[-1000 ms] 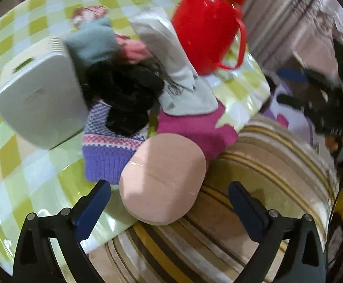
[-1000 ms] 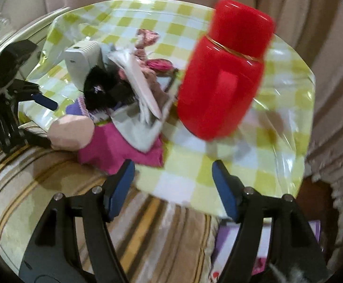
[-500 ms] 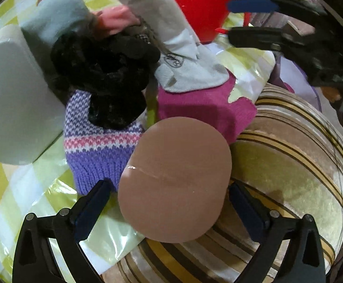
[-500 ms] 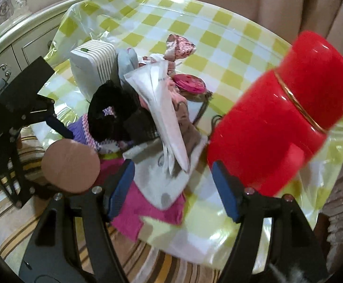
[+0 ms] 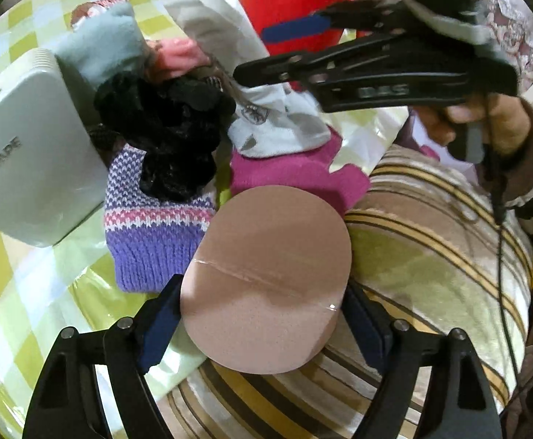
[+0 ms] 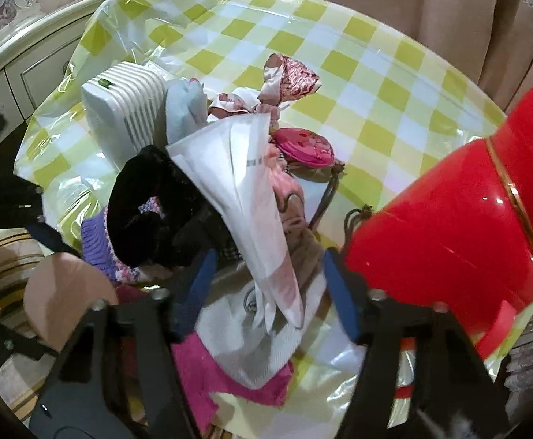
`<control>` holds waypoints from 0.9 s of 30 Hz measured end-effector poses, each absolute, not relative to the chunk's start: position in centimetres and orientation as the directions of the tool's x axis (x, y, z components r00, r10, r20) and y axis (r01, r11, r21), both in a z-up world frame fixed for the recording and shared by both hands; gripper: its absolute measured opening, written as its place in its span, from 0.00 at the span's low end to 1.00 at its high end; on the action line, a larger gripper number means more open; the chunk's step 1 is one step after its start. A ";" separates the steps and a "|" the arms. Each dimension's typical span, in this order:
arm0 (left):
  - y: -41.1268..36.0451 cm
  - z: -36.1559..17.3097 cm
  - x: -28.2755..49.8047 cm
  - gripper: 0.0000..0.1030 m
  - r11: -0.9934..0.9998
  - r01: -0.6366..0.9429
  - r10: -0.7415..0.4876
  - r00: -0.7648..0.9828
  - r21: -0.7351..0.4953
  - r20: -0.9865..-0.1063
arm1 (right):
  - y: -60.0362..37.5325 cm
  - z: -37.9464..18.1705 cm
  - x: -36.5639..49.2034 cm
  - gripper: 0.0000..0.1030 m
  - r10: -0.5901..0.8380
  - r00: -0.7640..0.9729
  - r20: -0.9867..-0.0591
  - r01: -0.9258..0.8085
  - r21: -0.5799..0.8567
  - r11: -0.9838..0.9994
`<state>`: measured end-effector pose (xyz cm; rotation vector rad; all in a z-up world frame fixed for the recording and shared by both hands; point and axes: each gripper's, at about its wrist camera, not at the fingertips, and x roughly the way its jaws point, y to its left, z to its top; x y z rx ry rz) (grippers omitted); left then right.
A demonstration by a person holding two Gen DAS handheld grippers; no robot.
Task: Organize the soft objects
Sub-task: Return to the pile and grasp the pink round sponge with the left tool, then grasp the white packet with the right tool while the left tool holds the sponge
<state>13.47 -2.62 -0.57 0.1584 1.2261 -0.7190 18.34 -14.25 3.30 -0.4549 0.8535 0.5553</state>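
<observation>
Left gripper (image 5: pixel 263 314) has just been closing its jaws; its blue pads now sit against both sides of the tan round pad (image 5: pixel 266 278), clamped on it at the table edge. Ahead of those fingers lies the heap of soft items: a purple knitted piece (image 5: pixel 153 245) just left of the pad, a magenta cloth (image 5: pixel 295 172) directly beyond it, and black fuzzy fabric (image 5: pixel 167 135) further ahead. A white box-shaped appliance (image 5: pixel 28 153) stands to the far left.

Right gripper (image 6: pixel 270 281) has also just been closing, but its jaws stand apart, straddling the tip of a white folded paper packet (image 6: pixel 244 197) and the grey-white sock (image 6: pixel 252 344) beneath; the pads press on nothing visible. A red thermos (image 6: pixel 449 234) lies tilted immediately right of its right finger. Both grippers work over the green-checked tablecloth (image 6: pixel 358 73).
</observation>
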 end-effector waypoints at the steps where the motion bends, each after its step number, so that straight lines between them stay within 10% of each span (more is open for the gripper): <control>1: -2.4 -0.3 13.3 0.81 0.774 0.574 -0.424 0.156 -0.268 -0.892 | -14.2 3.1 18.7 0.51 0.276 0.520 -0.808 -0.624 -0.139 0.769; 6: -1.4 1.0 12.5 0.81 0.785 0.544 -0.459 0.191 -0.296 -0.868 | -14.3 2.3 19.8 0.35 0.308 0.466 -0.829 -0.620 -0.057 0.783; 27: -2.2 4.0 10.9 0.81 0.819 0.474 -0.499 0.306 -0.325 -0.811 | -20.0 7.1 14.9 0.32 0.459 0.425 -0.780 -0.557 0.175 0.812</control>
